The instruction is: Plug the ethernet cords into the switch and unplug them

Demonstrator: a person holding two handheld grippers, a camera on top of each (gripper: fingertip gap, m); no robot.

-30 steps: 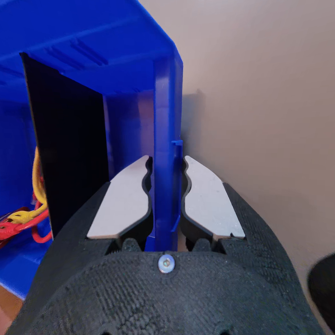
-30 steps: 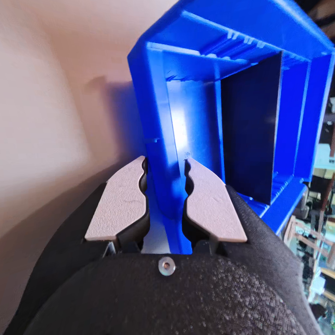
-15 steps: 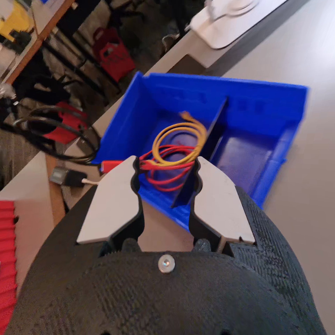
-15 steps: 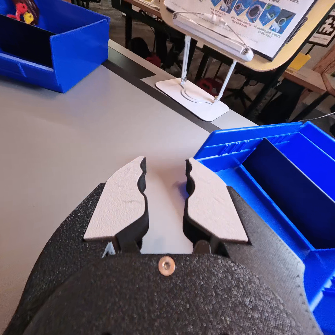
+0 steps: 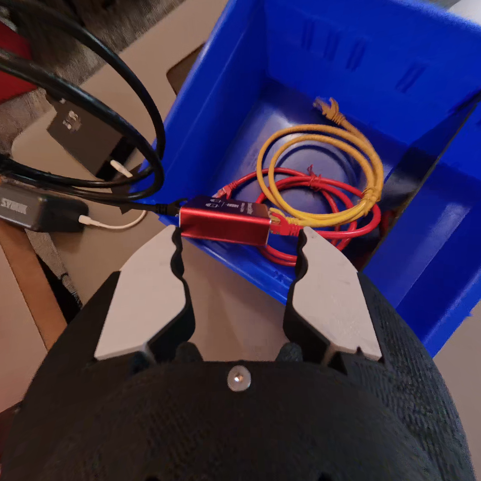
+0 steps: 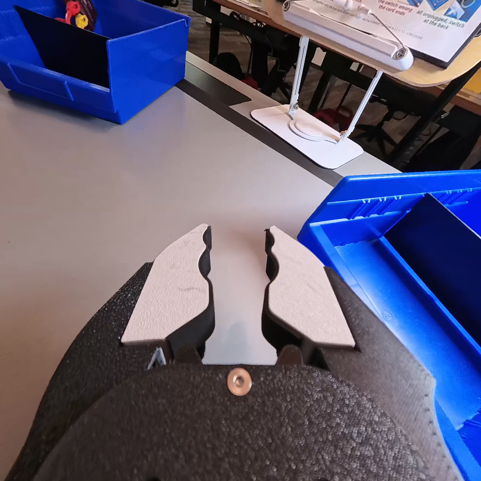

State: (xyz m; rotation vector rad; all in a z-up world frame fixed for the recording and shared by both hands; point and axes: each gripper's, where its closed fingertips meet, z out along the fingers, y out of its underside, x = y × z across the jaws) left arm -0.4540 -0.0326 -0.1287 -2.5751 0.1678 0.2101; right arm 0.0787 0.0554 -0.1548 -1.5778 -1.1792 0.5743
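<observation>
In the left wrist view a red switch [image 5: 225, 221] lies across the near rim of a blue bin [image 5: 223, 109]. A black cable runs from its left end. A coiled yellow cord [image 5: 320, 171] and a coiled red cord [image 5: 312, 208] lie in the bin, each with one plug [image 5: 282, 226] at the switch's right end, seemingly inserted. The yellow cord's other plug [image 5: 329, 110] lies free. My left gripper [image 5: 238, 233] is wide open just short of the switch, empty. My right gripper [image 6: 238, 230] is open and empty above the grey table [image 6: 104, 182].
A black divider [image 5: 406, 182] splits the left bin. Black power bricks [image 5: 83, 135] and looped black cables [image 5: 125, 145] lie left of it. In the right wrist view a blue bin [image 6: 364, 234] sits at right, another bin [image 6: 145, 65] far left, a white stand [image 6: 312, 140] behind.
A second ago each gripper was closed around a blue bin wall. Both have let go and pulled back. The left one has opened wider and moved close to the switch.
</observation>
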